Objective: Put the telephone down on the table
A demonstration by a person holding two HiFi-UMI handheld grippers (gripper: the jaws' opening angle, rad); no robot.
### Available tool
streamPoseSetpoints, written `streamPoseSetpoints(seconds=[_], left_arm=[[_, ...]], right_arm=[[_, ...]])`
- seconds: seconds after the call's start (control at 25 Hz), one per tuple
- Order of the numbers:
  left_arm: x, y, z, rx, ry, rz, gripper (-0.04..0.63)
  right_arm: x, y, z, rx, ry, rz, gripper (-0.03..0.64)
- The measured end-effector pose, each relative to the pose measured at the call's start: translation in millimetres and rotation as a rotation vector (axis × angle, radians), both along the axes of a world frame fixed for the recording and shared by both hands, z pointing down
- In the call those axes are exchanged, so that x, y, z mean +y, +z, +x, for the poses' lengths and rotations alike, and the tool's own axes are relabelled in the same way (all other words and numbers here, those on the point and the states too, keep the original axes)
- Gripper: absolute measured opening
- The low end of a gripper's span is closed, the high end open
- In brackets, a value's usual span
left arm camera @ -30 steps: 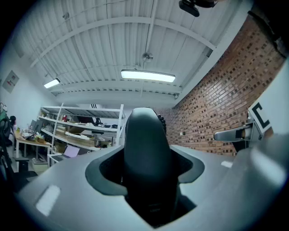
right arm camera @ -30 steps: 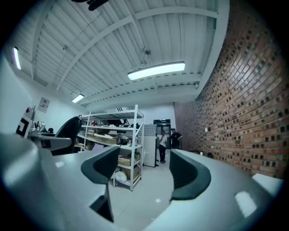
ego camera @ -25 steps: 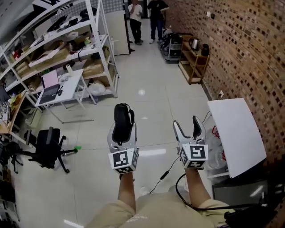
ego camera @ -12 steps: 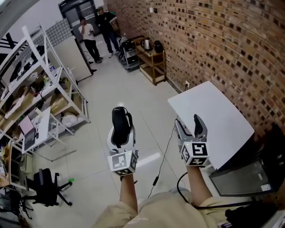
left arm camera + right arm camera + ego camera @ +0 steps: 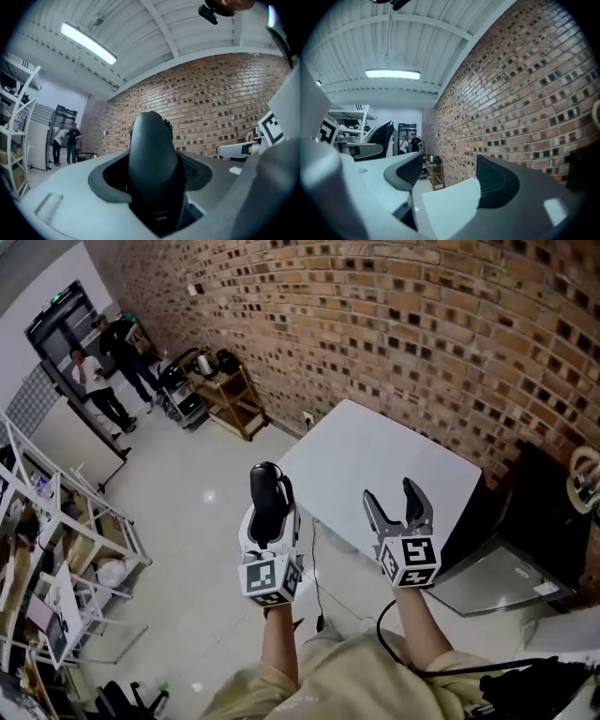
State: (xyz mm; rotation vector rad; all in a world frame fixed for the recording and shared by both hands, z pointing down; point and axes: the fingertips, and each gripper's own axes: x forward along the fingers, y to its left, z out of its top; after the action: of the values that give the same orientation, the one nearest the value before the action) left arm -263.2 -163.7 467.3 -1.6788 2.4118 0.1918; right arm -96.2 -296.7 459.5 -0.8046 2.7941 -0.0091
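Observation:
A black telephone handset [image 5: 267,502] stands upright between the jaws of my left gripper [image 5: 268,512], which is shut on it; in the left gripper view the telephone handset [image 5: 154,178] fills the gap between the jaws. My right gripper [image 5: 401,510] is open and holds nothing, a little to the right of the left one. A white table [image 5: 375,465] stands against the brick wall, just ahead of both grippers; the right gripper view shows the white table [image 5: 445,206] between its spread jaws.
A brick wall [image 5: 394,324] runs behind the table. A wooden cart with kettles [image 5: 225,390] stands at the wall's far end, two people [image 5: 108,371] beyond it. Metal shelves [image 5: 47,568] line the left. A dark cabinet [image 5: 525,521] sits right of the table.
The view has swung right: the white table has come from the right edge to just ahead of both grippers, and the shelves have slid off left. The left gripper keeps the handset.

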Motion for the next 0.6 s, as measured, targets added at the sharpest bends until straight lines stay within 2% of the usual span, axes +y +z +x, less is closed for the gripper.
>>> streamPoseSetpoints(seconds=[0.12,0.4,0.6], left_arm=[[-63.8,-3.0,18.6,-0.010,0.094,0.034,0.285],[-183.6,15.9,53.4,0.030,0.301,-0.042,0.285],[-255.3,28.4,51.4,0.025,0.404,-0.071,0.285]], right_arm=[[-39.2,3.1,24.3,0.012,0.069,-0.014,0.345],[-114.1,19.6,63.0,0.023,0.227,-0.062,0.345],[-165.7,31.3,57.3,0.037,0.310,-0.089,0.345]])
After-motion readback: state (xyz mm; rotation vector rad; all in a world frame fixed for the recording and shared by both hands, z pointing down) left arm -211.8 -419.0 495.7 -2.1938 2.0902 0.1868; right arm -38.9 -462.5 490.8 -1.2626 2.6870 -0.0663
